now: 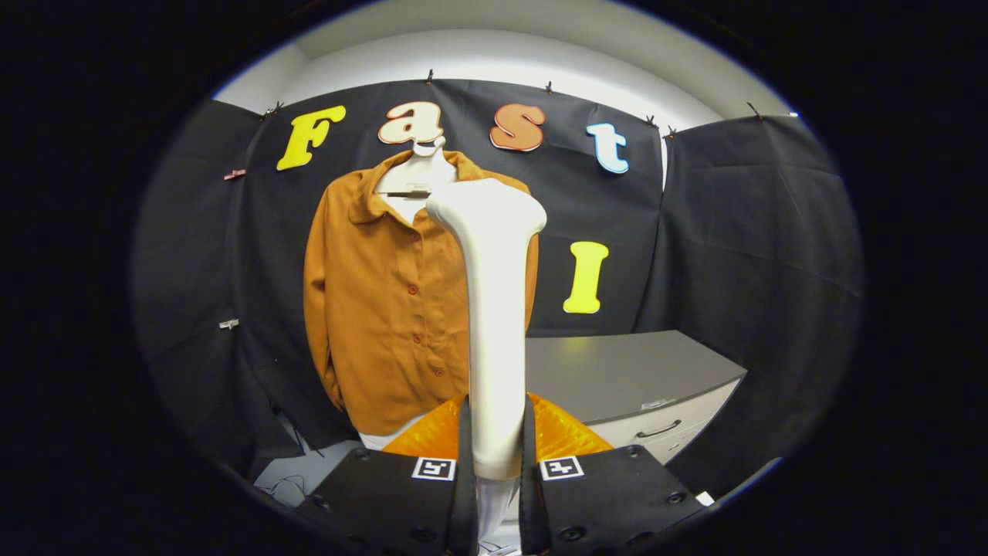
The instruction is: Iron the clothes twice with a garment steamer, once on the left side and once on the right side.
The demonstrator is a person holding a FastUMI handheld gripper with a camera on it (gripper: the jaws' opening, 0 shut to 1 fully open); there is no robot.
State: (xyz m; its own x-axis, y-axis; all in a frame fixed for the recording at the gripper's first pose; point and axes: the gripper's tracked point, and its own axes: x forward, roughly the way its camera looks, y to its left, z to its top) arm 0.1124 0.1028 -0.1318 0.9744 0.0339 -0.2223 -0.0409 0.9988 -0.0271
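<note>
An orange button-up shirt (pixel 386 301) hangs on a white hanger (pixel 417 174) against the booth's black wall. A white garment steamer (pixel 494 309) stands upright between my fingers, its handle clamped on both sides. Its head (pixel 488 207) sits in front of the shirt's right shoulder, near the collar; whether it touches the cloth I cannot tell. My gripper (pixel 494 455) is shut on the steamer's handle. The steamer hides the right part of the shirt's front.
A grey cabinet (pixel 625 371) with a drawer handle (pixel 658 429) stands to the right of the shirt, just beyond my fingers. Black cloth walls enclose the booth on the left, back and right. Cables lie on the floor below the shirt (pixel 289 485).
</note>
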